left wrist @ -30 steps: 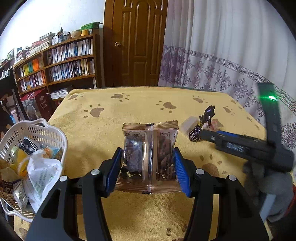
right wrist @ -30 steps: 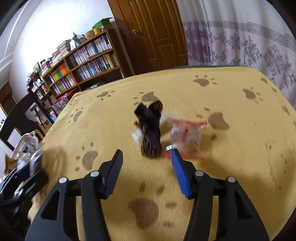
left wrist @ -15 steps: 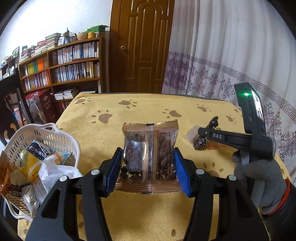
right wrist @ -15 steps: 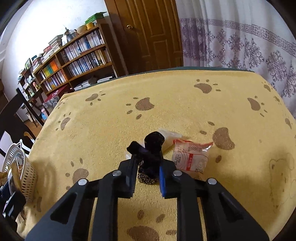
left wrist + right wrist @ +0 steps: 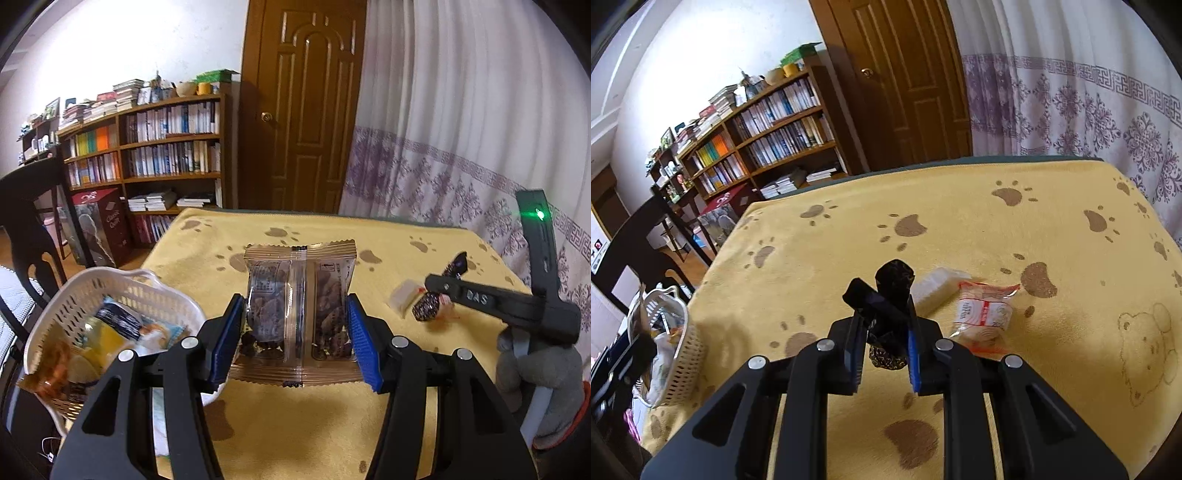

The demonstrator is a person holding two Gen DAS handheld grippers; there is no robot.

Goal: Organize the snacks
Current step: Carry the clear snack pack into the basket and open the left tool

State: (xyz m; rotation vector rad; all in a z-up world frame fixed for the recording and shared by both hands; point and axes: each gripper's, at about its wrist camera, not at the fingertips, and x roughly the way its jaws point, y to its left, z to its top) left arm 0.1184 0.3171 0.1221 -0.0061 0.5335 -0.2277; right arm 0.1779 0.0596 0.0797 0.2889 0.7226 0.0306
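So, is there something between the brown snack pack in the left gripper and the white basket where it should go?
Nothing visible blocks it. The brown snack pack is clamped in the left gripper, and the white basket sits just to its left, open at the top. Snacks already lie inside the basket.

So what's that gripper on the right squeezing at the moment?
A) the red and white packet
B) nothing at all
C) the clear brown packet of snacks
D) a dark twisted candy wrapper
D: in the right wrist view the right gripper is closed on the dark twisted candy wrapper, while the red and white packet lies free on the yellow cloth beside it.
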